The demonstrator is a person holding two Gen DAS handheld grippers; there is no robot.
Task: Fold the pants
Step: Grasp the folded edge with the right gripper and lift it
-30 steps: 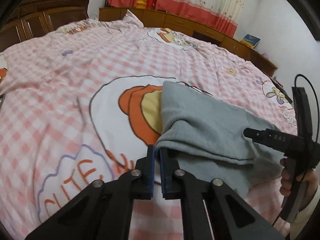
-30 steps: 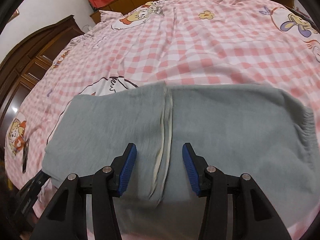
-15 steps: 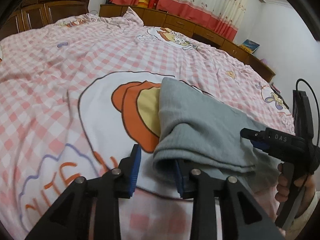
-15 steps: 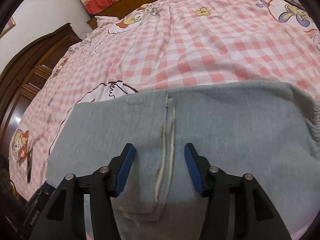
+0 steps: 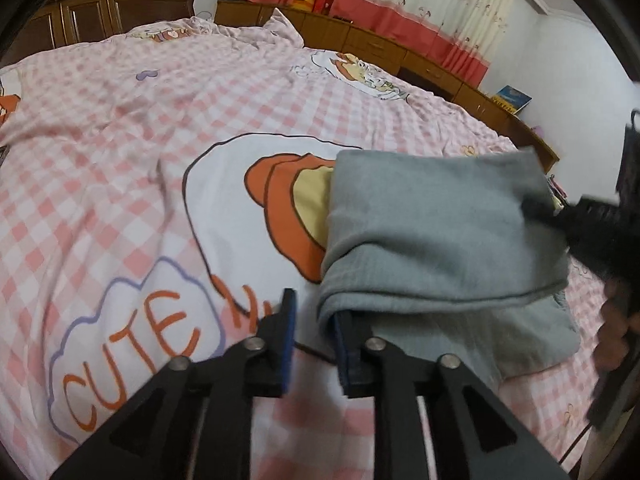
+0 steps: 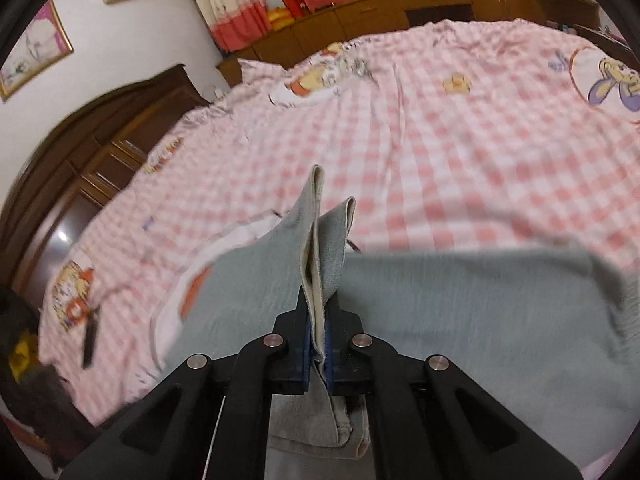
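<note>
Grey pants (image 5: 432,232) lie folded on the pink checked bed. My left gripper (image 5: 316,340) is open at the near left corner of the pants; its right finger sits under the folded edge, its left finger on the bedsheet. My right gripper (image 6: 317,344) is shut on the leg ends of the pants (image 6: 324,240) and lifts them upright above the rest of the grey fabric (image 6: 460,320). In the left wrist view the right gripper (image 5: 592,224) is blurred at the right edge, raising the top layer.
The bed's pink checked sheet (image 5: 120,128) has cartoon prints. A dark wooden wardrobe (image 6: 80,168) stands at the left, low wooden cabinets (image 5: 392,48) and curtains along the far wall. A dark object (image 6: 90,336) lies on the bed at the left.
My right gripper has shut on the leg ends and lifted them off the pants. My left gripper opened and stays open at the pants' corner.
</note>
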